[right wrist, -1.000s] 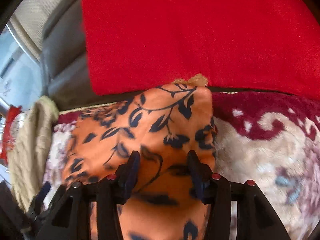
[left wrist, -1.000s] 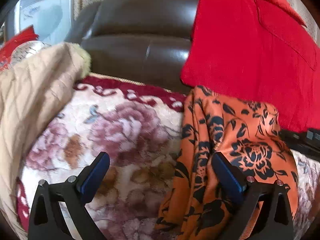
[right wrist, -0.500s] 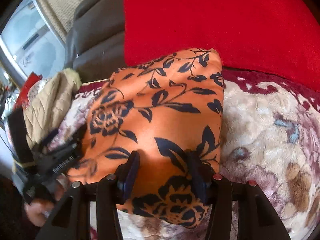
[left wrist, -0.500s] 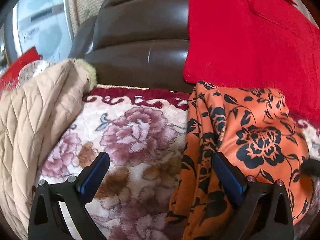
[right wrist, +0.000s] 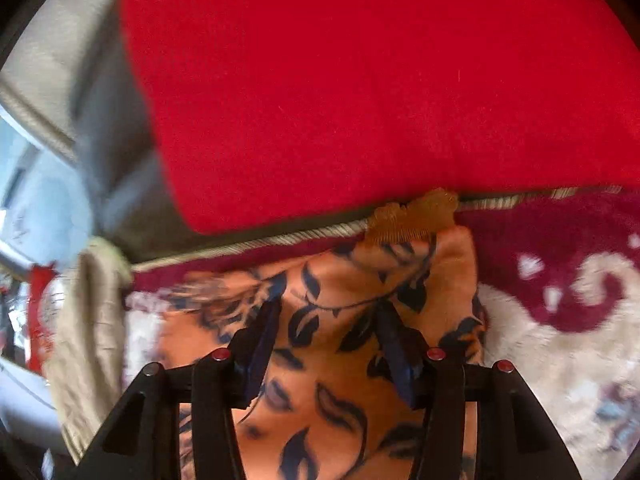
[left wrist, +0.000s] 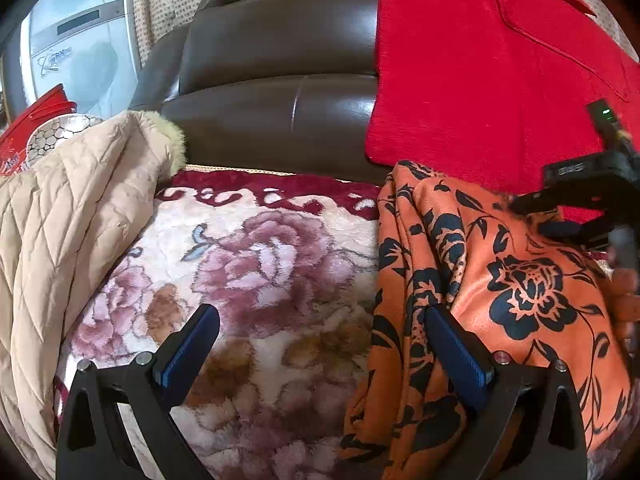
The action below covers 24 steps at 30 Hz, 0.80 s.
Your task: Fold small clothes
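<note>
Jacket (left wrist: 68, 220): beige, quilted, fur-trimmed, heaped at the left edge of the sofa seat, spilling over the blanket's left side.
Red bag (left wrist: 36, 120): behind the jacket at far left, contents too small to tell.
Blanket (left wrist: 256, 264): plush, rose-patterned with a dark red border, spread over the seat; its left and middle part lies bare, the widest free stretch in the left wrist view.
Sofa back (left wrist: 280, 80): dark brown leather, rising just behind the blanket's far edge.
Left claw (left wrist: 320, 352): jaws spread wide over the blanket, nothing gripped; the left finger stands over bare blanket, the right finger (left wrist: 456, 360) sits at the cloth's crumpled left edge.
Orange cloth (left wrist: 520, 288): black flower print, lying bunched on the blanket's right part, its far end reaching the seat's back edge under the red fabric.
Red fabric (left wrist: 480, 60): draped down the sofa back, hanging just above the cloth's far end.
Right claw (right wrist: 328, 344): jaws about half apart, orange cloth (right wrist: 352, 288) between and under the fingers; the view is blurred, so I cannot tell whether the pads pinch it.
Right edge: bare blanket (right wrist: 560, 320) beside the cloth, free of clutter.
</note>
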Tool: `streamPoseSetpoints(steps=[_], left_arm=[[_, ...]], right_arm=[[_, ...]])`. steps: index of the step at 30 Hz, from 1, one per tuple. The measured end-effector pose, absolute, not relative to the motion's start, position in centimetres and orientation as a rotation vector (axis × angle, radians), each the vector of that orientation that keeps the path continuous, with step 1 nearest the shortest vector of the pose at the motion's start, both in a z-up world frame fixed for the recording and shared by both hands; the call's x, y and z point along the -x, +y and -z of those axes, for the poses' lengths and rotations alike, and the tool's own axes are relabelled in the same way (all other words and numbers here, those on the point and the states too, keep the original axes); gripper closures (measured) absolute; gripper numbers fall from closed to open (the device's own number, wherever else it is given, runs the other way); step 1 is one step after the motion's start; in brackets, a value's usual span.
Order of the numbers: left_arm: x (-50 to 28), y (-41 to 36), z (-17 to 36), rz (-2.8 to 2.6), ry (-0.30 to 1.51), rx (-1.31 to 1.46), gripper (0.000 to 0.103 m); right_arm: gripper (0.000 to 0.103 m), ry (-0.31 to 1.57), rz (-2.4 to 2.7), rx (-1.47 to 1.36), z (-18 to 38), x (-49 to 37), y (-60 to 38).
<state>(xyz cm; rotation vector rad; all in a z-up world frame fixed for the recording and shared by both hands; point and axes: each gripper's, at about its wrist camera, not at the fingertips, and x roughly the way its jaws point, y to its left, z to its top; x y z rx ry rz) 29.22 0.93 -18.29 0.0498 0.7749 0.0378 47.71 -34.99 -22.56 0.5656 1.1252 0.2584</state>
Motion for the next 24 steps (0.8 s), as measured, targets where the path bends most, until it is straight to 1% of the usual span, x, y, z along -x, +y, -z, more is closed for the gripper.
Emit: streamPoseSetpoints(steps=[1,2,3,7,10,12,14,16,17,20,24], left_arm=[[-29.2,1.0,18.3,-0.034,0.775,-0.047,0.0],[-29.2,1.1,18.2,-0.032,0.775,-0.044,0.0],[-29.1,1.2,18.1,-0.026,0.773,-0.041,0.0],[-28.6,1.6,17.7,-0.026,0.75,-0.036,0.0],[-28.5,2.3,17.5,-0.039,0.733,-0.018,0.0],[-28.8,2.6,18.0,-0.054,0.759,-0.023,0.0],[-29.3,2.7,18.8,-0.058,0.8,-0.025,0.0],[-29.6,3.2,19.3,-0.053,0.825,0.005,0.0],[-29.6,3.5,19.3,-0.051,0.831,0.019,0.0],[-29.4,3.7,18.9,-0.059,0.813,0.03,0.0],[-28.8,3.9,18.1,-0.071,0.778,0.03,0.001]], right_arm=[[0.047,1.123,-0.251,-0.556,23.0,-48.0,-34.8],[0.044,1.11,-0.249,-0.546,22.8,-48.1,-34.6],[0.044,1.101,-0.247,-0.535,22.3,-48.1,-34.5],[0.044,0.995,-0.338,-0.54,18.6,-46.7,-33.9],[0.044,0.955,-0.453,-0.507,16.1,-45.1,-31.8],[0.044,0.985,-0.51,-0.479,16.2,-45.0,-29.8],[0.044,1.048,-0.526,-0.449,17.4,-45.4,-27.8],[0.043,1.157,-0.495,-0.4,20.1,-46.0,-26.3],[0.043,1.151,-0.487,-0.402,20.5,-46.1,-26.3],[0.043,1.116,-0.488,-0.449,19.5,-45.6,-27.2],[0.043,1.015,-0.498,-0.476,16.8,-42.9,-30.4]])
